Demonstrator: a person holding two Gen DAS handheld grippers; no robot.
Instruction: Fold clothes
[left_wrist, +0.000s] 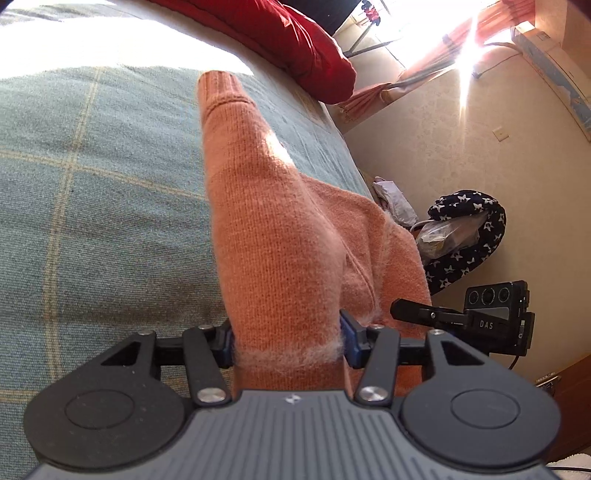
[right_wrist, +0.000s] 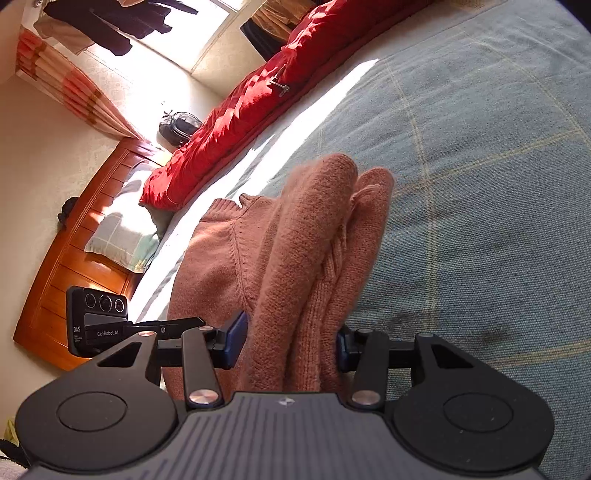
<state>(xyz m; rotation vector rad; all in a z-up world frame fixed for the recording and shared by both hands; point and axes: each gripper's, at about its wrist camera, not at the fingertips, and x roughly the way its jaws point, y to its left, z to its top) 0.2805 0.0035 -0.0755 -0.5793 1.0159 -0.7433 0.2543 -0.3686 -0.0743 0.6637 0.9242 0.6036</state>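
An orange knit sweater (left_wrist: 280, 229) lies on the bed, partly lifted off it. In the left wrist view one long sleeve runs from my left gripper (left_wrist: 288, 341) up to its ribbed cuff (left_wrist: 216, 85). The blue pads press on the fuzzy knit from both sides, so this gripper is shut on the sweater. In the right wrist view my right gripper (right_wrist: 291, 345) is shut on a thick bunched fold of the sweater (right_wrist: 314, 240), whose collar (right_wrist: 236, 205) rests on the bed behind. Each gripper shows beside the other: right (left_wrist: 461, 321), left (right_wrist: 107, 325).
The bed has a blue-green checked cover (right_wrist: 480, 184) with a red quilt (right_wrist: 240, 122) along its far side. A pillow (right_wrist: 122, 236) leans on the wooden headboard (right_wrist: 62, 288). A star-patterned dark cloth (left_wrist: 472, 236) and bags lie on the floor beside the bed edge.
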